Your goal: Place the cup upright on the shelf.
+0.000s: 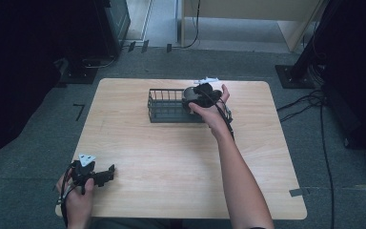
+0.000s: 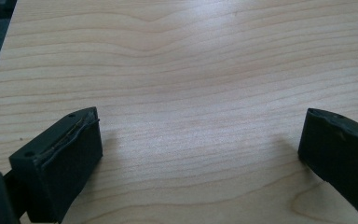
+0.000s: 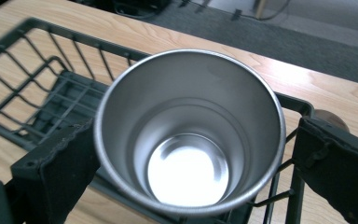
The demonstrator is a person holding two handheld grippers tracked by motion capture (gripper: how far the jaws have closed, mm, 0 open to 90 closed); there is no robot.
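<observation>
A steel cup (image 3: 189, 140), empty and shiny inside, sits mouth-up between the jaws of my right gripper (image 3: 196, 126), which is shut on it. In the high view the cup (image 1: 189, 94) is at the right end of a black wire basket (image 1: 164, 107) at the table's far middle, with the right gripper (image 1: 201, 95) over it. The basket's wires (image 3: 51, 88) lie below and to the left of the cup. My left gripper (image 1: 106, 175) rests at the near left of the table, open. Its jaws (image 2: 200, 116) stand wide apart over bare wood.
The wooden table (image 1: 171, 162) spans the high view. A brown rounded object (image 3: 331, 116) peeks from behind my right jaw at the basket's edge. Cables (image 1: 310, 102) and stands sit on the grey floor beyond the table's right side.
</observation>
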